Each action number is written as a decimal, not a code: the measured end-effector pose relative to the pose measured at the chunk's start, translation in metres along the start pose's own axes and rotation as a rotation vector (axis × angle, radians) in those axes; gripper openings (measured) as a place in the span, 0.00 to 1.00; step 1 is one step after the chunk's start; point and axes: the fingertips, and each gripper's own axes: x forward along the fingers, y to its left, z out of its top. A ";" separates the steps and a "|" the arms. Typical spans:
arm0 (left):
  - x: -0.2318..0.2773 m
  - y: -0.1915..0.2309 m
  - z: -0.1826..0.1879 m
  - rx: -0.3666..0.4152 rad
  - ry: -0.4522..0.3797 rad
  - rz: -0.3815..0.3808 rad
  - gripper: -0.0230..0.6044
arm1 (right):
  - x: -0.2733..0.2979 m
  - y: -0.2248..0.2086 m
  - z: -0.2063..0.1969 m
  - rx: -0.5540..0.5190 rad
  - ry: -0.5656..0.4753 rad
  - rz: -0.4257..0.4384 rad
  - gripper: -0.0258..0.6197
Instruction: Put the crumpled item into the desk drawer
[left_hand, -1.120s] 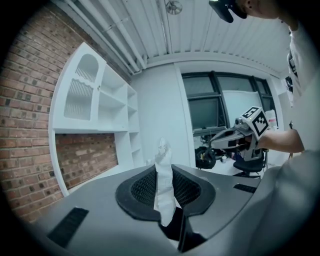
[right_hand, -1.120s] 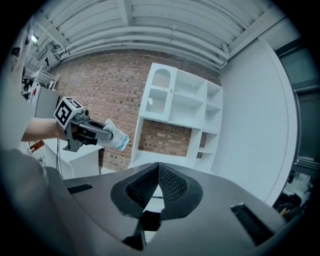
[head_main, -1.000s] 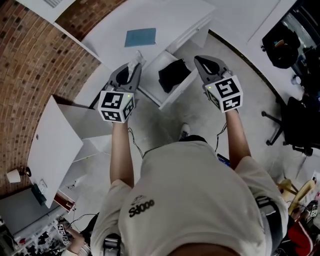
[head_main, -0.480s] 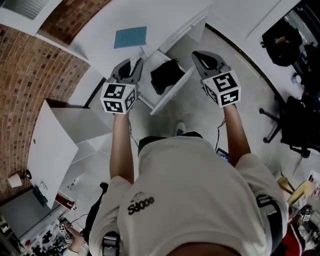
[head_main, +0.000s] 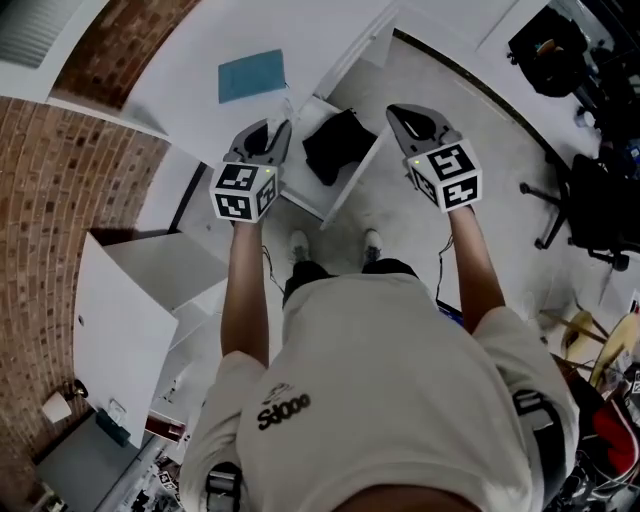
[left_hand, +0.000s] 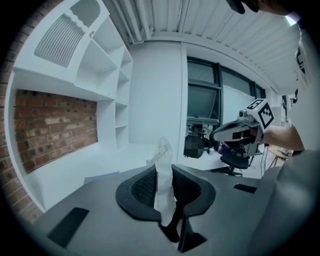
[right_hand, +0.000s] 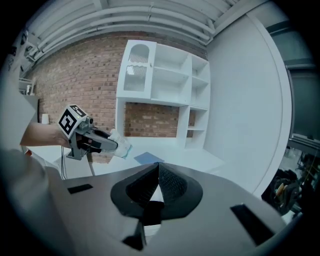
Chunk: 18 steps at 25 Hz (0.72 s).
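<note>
Beside drawer's (head_main: 355, 180) left edge, left gripper (head_main: 270, 135) sits as it did a second ago: clamped on crumpled item (left_hand: 162, 172), white wad poking past the tips. My read: only the head camera swung, shoes (head_main: 298, 243) now in view. Item not yet in drawer, drop pending. Drawer open, dark bundle (head_main: 338, 145) inside, probably cloth. Right gripper (head_main: 408, 122) jaws together, empty, hovering right of drawer. Both forearms stretched forward.

Crumpled item (left_hand: 163, 187) white, translucent. Desk (head_main: 320, 40) and drawer (head_main: 353, 177) white. Sheet (head_main: 251, 75) teal. Drawer's cloth (head_main: 338, 145) black. Wall (head_main: 70, 170) red brick.
</note>
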 end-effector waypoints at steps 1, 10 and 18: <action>0.002 0.005 -0.005 -0.002 0.010 -0.026 0.14 | 0.004 0.004 -0.002 0.010 0.009 -0.022 0.05; 0.034 0.025 -0.052 0.011 0.126 -0.216 0.14 | 0.028 0.027 -0.032 0.122 0.099 -0.126 0.05; 0.085 -0.005 -0.118 -0.008 0.248 -0.361 0.14 | 0.049 0.022 -0.084 0.186 0.205 -0.135 0.05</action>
